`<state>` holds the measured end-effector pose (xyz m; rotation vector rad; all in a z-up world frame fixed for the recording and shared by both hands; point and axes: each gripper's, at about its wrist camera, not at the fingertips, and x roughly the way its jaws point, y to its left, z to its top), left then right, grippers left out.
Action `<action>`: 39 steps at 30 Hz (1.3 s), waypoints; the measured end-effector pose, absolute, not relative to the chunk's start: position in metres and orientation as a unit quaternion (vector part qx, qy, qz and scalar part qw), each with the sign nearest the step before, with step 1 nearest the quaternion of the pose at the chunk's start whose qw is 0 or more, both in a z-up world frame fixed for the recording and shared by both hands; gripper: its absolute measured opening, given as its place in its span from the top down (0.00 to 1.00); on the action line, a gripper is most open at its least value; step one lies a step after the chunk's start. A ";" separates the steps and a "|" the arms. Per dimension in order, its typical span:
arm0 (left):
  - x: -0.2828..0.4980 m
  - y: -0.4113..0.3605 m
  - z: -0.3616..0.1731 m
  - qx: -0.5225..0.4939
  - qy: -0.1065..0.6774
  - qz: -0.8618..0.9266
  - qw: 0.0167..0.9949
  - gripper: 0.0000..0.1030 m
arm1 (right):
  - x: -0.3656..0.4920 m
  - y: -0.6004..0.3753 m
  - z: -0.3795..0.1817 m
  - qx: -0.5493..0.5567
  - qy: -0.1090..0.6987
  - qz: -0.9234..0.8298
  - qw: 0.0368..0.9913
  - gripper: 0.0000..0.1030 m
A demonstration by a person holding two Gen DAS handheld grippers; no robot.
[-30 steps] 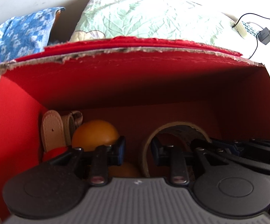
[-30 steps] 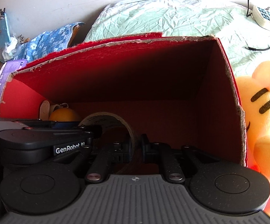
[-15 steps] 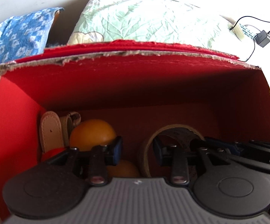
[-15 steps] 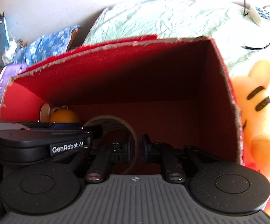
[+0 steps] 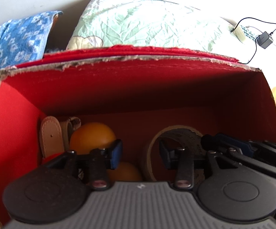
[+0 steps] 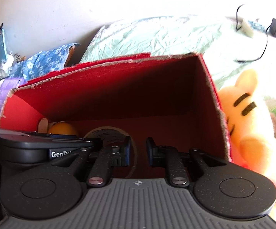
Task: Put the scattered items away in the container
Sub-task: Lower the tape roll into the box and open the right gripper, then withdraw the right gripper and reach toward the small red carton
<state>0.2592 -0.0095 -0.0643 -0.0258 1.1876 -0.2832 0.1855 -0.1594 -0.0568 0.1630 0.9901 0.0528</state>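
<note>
Both grippers are hovering over the red box (image 5: 16, 126), the left gripper (image 5: 140, 152) gaping wide, the right gripper (image 6: 138, 150) narrower, both empty. 2 oranges (image 5: 92, 135), a strap (image 5: 50, 135) and a tape roll (image 5: 178, 135) are lying inside, toward its left corner.

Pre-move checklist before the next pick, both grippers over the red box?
1. Left gripper open, nothing held: ok.
2. Right gripper open, nothing held: ok.
3. Roll of beige tape inside the red cardboard box: ok.
4. Orange balls, tan leather strap in the box's left corner: ok.
5. Yellow plush toy with black stripes outside the box, against its right wall: not ok.
6. Other loose items left outside: cannot tell.
</note>
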 end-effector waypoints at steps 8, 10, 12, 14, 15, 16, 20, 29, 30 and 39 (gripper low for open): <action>0.238 -0.012 -0.038 0.017 0.489 -0.120 0.864 0.23 | 0.158 -0.166 -0.034 0.084 0.431 0.015 0.898 0.72; 0.231 -0.010 -0.031 0.017 0.478 -0.120 0.870 0.20 | 0.151 -0.167 -0.028 0.089 0.423 0.015 0.902 0.69; 0.223 -0.006 -0.023 0.016 0.465 -0.119 0.877 0.18 | 0.144 -0.165 -0.021 0.085 0.410 0.012 0.908 0.63; 0.214 -0.002 -0.014 0.015 0.449 -0.118 0.886 0.10 | 0.135 -0.163 -0.013 0.080 0.396 0.010 0.915 0.56; 0.208 0.001 -0.010 0.014 0.440 -0.118 0.890 0.09 | 0.131 -0.162 -0.009 0.078 0.389 0.010 0.918 0.54; 0.203 0.004 -0.006 0.012 0.431 -0.119 0.894 0.08 | 0.127 -0.162 -0.005 0.077 0.383 0.011 0.921 0.50; 0.180 0.013 0.012 0.013 0.396 -0.139 0.908 0.08 | 0.109 -0.163 0.009 0.080 0.351 0.018 0.933 0.46; 0.115 0.042 0.030 0.000 0.348 -0.177 0.920 0.04 | 0.074 -0.163 0.013 0.090 0.319 0.045 0.942 0.42; 0.106 0.044 0.031 0.000 0.343 -0.181 0.922 0.04 | 0.073 -0.163 0.011 0.089 0.321 0.047 0.942 0.42; 0.036 0.051 0.005 0.026 0.361 -0.210 0.908 0.04 | 0.032 -0.165 -0.010 0.100 0.364 0.138 0.916 0.43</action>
